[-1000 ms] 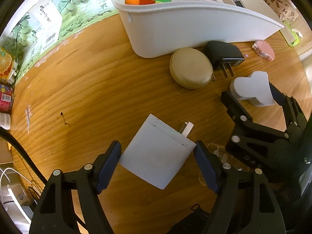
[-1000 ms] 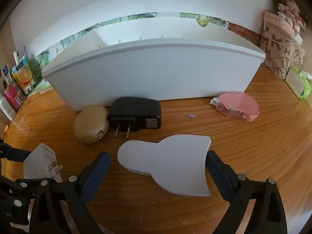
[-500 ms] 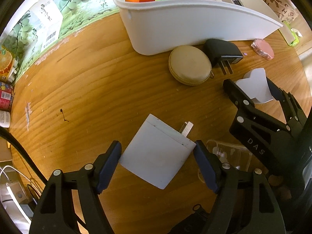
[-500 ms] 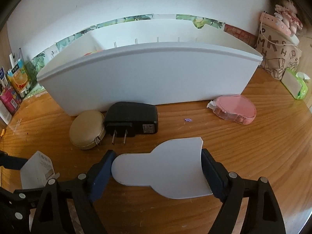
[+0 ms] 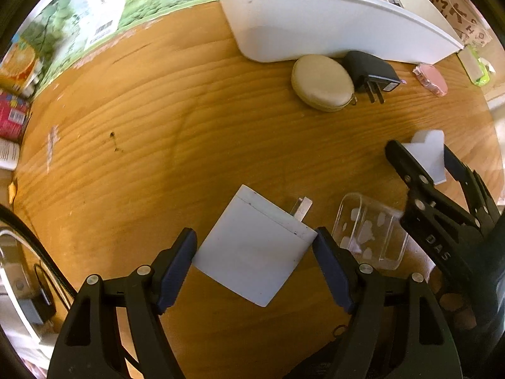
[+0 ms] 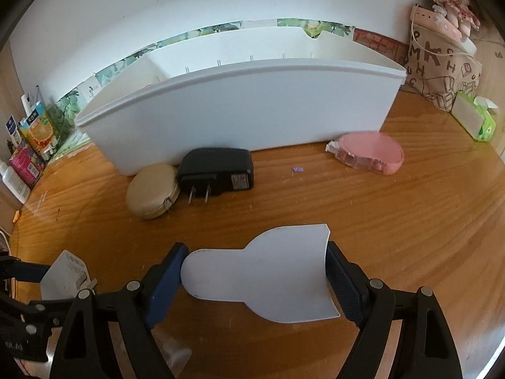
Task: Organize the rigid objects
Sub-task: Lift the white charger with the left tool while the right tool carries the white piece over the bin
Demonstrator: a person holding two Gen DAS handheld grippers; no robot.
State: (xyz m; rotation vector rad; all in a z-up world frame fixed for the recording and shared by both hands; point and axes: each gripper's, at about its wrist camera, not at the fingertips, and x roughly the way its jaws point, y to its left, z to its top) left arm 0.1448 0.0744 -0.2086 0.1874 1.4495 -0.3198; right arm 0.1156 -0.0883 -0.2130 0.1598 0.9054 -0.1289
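Observation:
A square white charger [image 5: 249, 252] with metal prongs hangs just above the wooden table, and my left gripper [image 5: 252, 237] is shut on its two sides, pointing straight down. The same charger [image 6: 63, 274] shows at the lower left of the right wrist view. My right gripper [image 6: 255, 255] is shut on a flat white bottle-shaped plastic piece [image 6: 262, 278], both pads against its edges. In the left wrist view that right gripper [image 5: 419, 150] and its white piece [image 5: 426, 154] sit at the right. A long white bin [image 6: 252, 104] stands behind.
A beige round case [image 6: 151, 192], a black plug adapter [image 6: 217, 170] and a pink tape dispenser [image 6: 369, 153] lie by the bin's front wall. A clear plastic case [image 5: 369, 230] lies between the grippers. Cartons [image 6: 38, 129] line the left edge, a tissue pack [image 6: 473, 120] the right.
The right gripper's pads closed in onto the white piece, which was lying free between them. The left gripper slid sideways with the charger, and the clear case came into view.

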